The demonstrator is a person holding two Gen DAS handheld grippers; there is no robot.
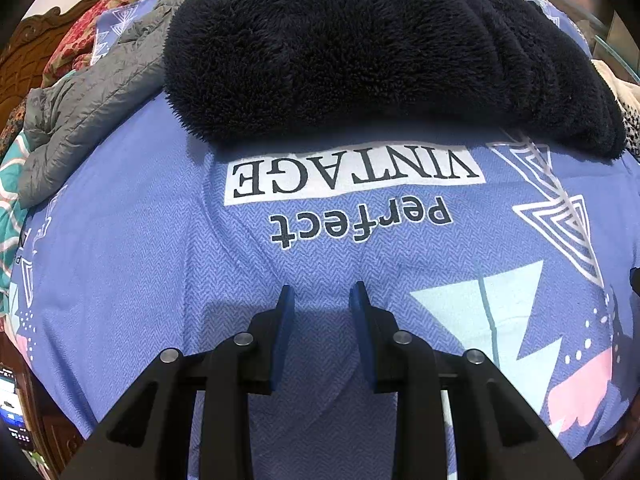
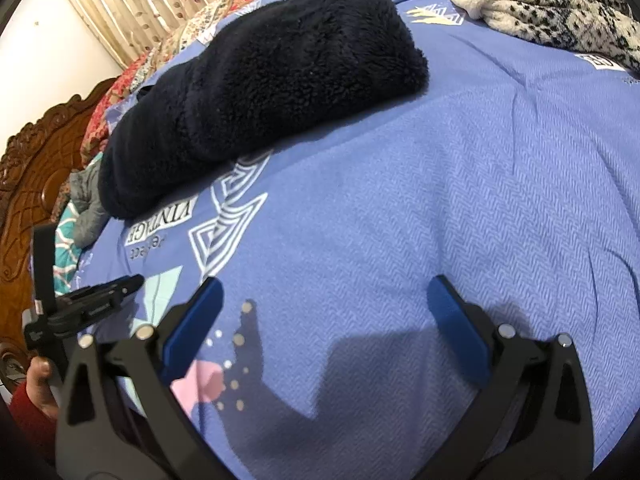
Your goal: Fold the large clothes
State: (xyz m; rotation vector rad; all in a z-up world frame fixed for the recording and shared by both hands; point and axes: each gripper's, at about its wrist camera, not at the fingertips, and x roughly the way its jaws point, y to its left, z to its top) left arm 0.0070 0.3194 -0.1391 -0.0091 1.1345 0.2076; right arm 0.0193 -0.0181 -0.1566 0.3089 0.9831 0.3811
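Observation:
A dark navy fleece garment (image 1: 360, 48) lies folded in a thick bundle on the blue printed bedsheet (image 1: 140, 260). It also shows in the right wrist view (image 2: 264, 88), stretched from upper middle to the left. My left gripper (image 1: 322, 296) hovers over the sheet in front of the bundle, jaws a narrow gap apart and empty. My right gripper (image 2: 324, 296) is wide open and empty above bare sheet (image 2: 460, 200), to the right of the bundle. The left gripper shows at the left edge of the right wrist view (image 2: 100, 300).
A grey quilted jacket (image 1: 84, 112) lies crumpled left of the bundle. A cream and black spotted fleece (image 2: 552, 8) lies at the far right. A red floral quilt (image 1: 92, 28) and a carved wooden headboard (image 2: 36, 160) are at the bed's left end.

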